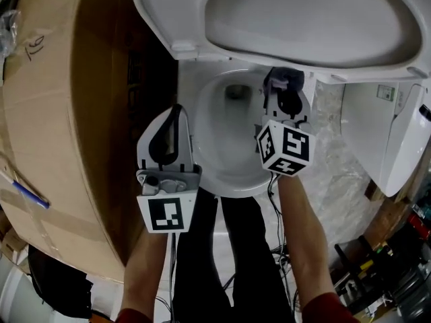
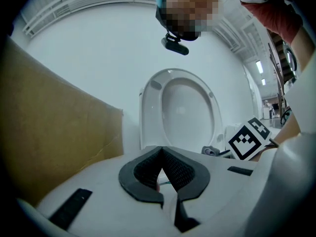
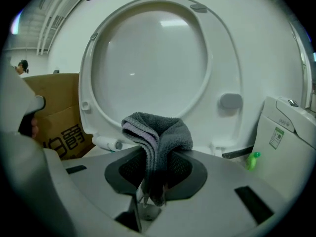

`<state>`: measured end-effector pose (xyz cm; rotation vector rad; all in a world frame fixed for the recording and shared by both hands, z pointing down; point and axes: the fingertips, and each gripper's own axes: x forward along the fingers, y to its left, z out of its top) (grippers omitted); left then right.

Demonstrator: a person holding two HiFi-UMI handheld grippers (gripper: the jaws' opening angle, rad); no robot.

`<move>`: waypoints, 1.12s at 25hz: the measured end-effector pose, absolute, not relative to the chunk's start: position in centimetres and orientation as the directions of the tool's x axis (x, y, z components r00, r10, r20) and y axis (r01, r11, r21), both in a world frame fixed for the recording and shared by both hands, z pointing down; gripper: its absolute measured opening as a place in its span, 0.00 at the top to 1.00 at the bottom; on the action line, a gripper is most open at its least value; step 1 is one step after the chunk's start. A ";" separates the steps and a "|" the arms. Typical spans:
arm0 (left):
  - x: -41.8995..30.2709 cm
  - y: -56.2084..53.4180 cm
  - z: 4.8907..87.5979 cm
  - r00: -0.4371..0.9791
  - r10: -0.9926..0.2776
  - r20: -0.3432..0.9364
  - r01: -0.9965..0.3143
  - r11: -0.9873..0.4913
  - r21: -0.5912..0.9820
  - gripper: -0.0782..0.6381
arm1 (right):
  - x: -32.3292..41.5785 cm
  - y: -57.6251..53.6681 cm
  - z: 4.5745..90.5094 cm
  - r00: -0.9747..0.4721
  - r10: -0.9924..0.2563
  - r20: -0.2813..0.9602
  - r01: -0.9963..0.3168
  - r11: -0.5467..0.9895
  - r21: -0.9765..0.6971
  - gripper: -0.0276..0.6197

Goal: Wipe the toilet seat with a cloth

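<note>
Cloth: grey terry cloth [image 3: 157, 132], folded into a thick wad, with a paler lilac band along one folded edge. Its top bulges above the jaws and droops to both sides. Its lower end is bunched narrow between the pads.
Cloth's place: held in the right gripper [image 3: 154, 174]. The head view shows it [image 1: 283, 79] over the right side of the toilet bowl [image 1: 215, 153], just in front of the raised toilet seat [image 1: 175, 19].
Right gripper: clamped on the cloth, both dark pads pressing the wad from either side. Its marker cube [image 1: 285, 147] faces up towards the head camera.
Toilet seat: white and oval [image 3: 217, 58], standing upright with its underside towards the right gripper. There is a grey bumper on the ring's right side and smaller ones near the top.
Toilet bowl: white and uncovered, with the drain opening visible at the far end.
Left gripper: jaws pressed together with nothing between them [image 2: 162, 174]. In the head view it [image 1: 176, 113] hangs over the bowl's left rim, apart from the right gripper.
Cardboard box: large and brown [image 1: 60, 113], close against the toilet's left side, with printed characters on the face seen from the right gripper view.
White unit: a white plastic body with a small label [image 3: 281, 132], to the right of the seat. A small green object [image 3: 253, 160] lies at its foot.
Plastic sheet: crinkled and clear [image 1: 337, 167], on the floor to the right of the bowl.
</note>
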<state>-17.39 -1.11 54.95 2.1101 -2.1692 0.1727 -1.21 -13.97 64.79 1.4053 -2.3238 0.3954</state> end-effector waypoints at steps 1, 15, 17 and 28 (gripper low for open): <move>-17.7 -0.8 54.9 -0.033 -0.987 0.160 -0.999 0.033 -0.001 0.88 | -1.9 -13.8 65.0 -0.423 -0.769 0.479 -0.889 0.456 -0.052 0.84; -20.3 2.7 54.2 -0.116 -0.977 0.177 -0.989 0.131 0.075 0.87 | -11.5 -11.6 66.2 -0.487 -0.637 0.597 -0.850 0.502 -0.157 0.84; -20.4 3.1 54.0 -0.123 -0.976 0.180 -0.986 0.140 0.087 0.88 | -11.6 -11.6 66.1 -0.482 -0.631 0.608 -0.852 0.499 -0.158 0.84; -19.9 4.2 51.3 -0.099 -0.980 0.170 -0.989 0.117 0.095 0.87 | -19.4 -8.9 62.8 -0.631 -0.522 0.574 -0.710 0.687 -0.156 0.84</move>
